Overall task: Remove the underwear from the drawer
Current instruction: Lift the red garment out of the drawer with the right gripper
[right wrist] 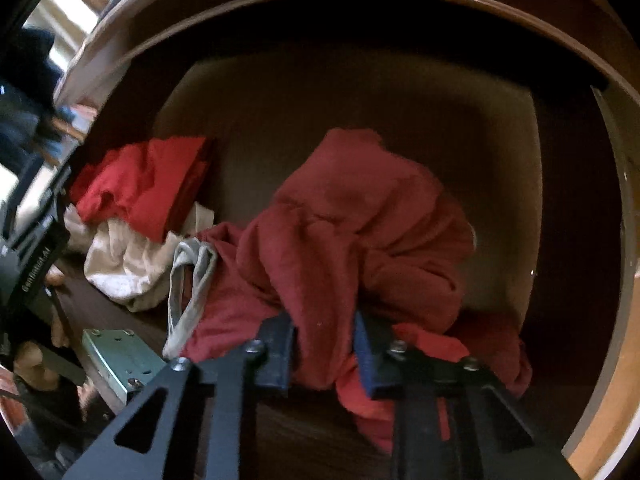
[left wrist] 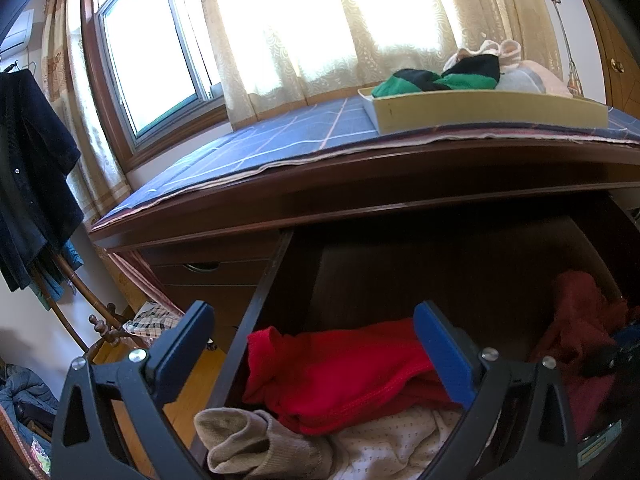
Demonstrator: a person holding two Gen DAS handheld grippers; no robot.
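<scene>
My right claw (right wrist: 324, 344) is pinched on a fold of the dark red underwear (right wrist: 360, 232), bulk bunched just ahead in the open drawer (right wrist: 616, 208). Exit is straight up. Left claw (left wrist: 316, 344) gapes empty over the bright red garment (left wrist: 340, 376).

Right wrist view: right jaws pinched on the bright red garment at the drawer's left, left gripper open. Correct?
Wrong garment. In the right wrist view the right gripper is closed on the dark red garment in the middle of the drawer. The bright red garment lies untouched at the left. The left gripper is open, as the left wrist view shows.
</scene>
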